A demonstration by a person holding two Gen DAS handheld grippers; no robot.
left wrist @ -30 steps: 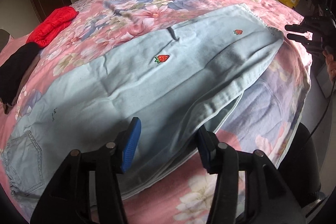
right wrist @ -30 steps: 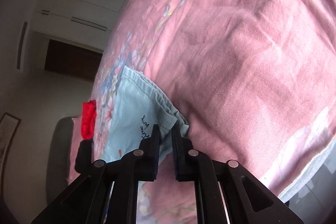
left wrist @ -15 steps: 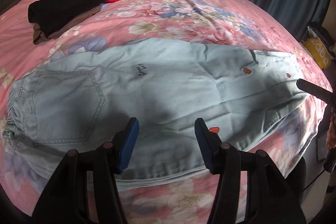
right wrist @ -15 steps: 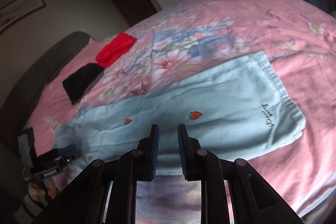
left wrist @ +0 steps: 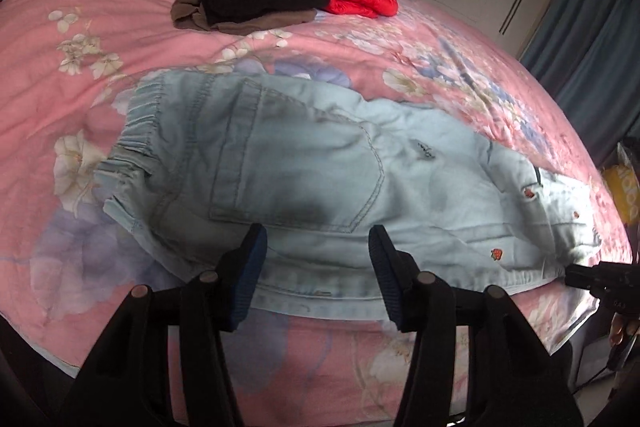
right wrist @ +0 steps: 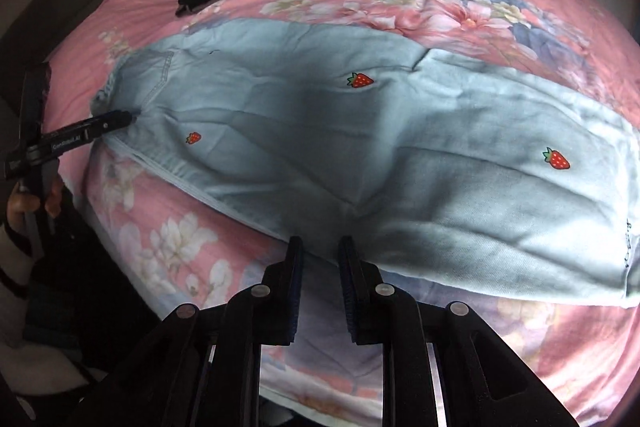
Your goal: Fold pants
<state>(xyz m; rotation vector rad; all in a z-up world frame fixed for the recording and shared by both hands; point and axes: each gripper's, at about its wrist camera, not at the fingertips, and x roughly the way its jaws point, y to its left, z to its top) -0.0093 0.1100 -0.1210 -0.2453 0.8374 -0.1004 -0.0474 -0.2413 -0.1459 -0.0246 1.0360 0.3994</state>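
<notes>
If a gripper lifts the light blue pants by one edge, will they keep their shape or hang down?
The pants would probably hang limp: the cloth lies flat with soft creases and follows the curve of the bedspread. The gathered waistband looks thicker, so that end may sag more. The fabric seems matte, likely not slippery.

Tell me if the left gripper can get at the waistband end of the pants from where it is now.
Probably yes. The left gripper is open and empty just above the pants, near the back pocket. The elastic waistband lies flat on the bedspread to its left, nothing covering it or between them.
</notes>
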